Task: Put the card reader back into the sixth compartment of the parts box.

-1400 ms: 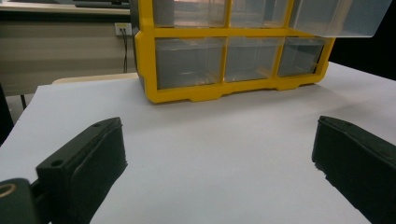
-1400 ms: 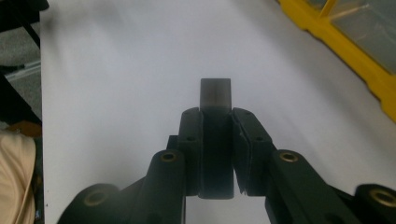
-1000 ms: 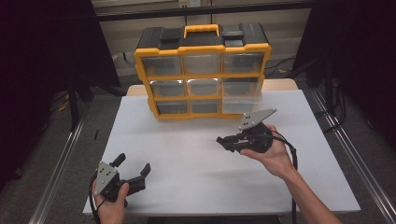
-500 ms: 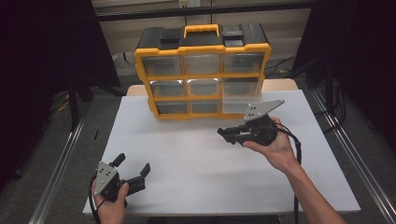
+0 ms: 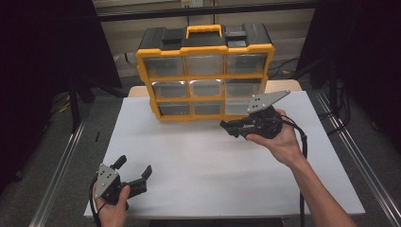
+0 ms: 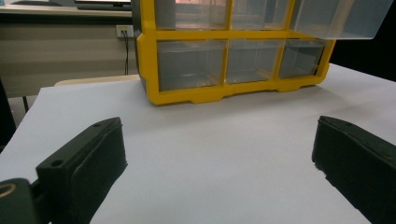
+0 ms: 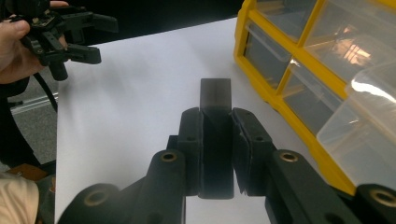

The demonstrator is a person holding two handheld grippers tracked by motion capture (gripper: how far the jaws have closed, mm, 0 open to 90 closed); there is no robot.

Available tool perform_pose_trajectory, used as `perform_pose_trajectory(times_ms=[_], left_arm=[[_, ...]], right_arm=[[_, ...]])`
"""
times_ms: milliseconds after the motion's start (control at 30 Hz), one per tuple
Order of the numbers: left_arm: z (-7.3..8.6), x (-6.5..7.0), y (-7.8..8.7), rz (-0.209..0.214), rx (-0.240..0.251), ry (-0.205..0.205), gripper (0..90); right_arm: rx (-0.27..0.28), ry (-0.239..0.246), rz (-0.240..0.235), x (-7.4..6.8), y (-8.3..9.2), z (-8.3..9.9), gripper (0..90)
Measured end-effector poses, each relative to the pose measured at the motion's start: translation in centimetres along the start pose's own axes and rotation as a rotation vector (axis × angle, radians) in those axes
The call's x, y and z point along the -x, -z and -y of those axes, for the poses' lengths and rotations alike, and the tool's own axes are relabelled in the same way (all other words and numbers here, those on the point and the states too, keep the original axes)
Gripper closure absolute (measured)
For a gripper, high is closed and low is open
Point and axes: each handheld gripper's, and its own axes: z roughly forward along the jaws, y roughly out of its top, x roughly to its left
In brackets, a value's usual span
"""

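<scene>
No writing can be read anywhere. At seven o'clock on the white table (image 5: 213,165), the left gripper (image 5: 135,176) rests with jaws spread wide, empty. The right gripper (image 5: 232,128), at three o'clock, is clamped on a dark flat block (image 7: 215,105), clear in its own view. The yellow organizer (image 5: 205,49) stands at twelve, one right-hand drawer (image 6: 338,16) pulled out and cut off.

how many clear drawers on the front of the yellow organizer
9 in the yellow organizer, three rows of three: top row, middle row, bottom row. The middle right drawer sticks out.
</scene>
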Motion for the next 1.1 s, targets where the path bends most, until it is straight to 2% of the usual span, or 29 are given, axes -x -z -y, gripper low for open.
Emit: perform_pose_trajectory(times_ms=[700,733,1100], left_arm=[[0.0,0.0,0.0,-0.002,0.007,0.001,2.8],[0.0,0.0,0.0,-0.001,0.012,0.010,2.8],[0.0,0.1,0.0,0.004,0.010,0.002,2.8]], right_arm=[[-0.010,0.026,0.014,1.2,1.4,-2.9,74.1],[-0.008,0.025,0.016,1.3,1.5,-3.1,74.1],[-0.037,0.033,0.057,2.5,2.5,-4.6,74.1]])
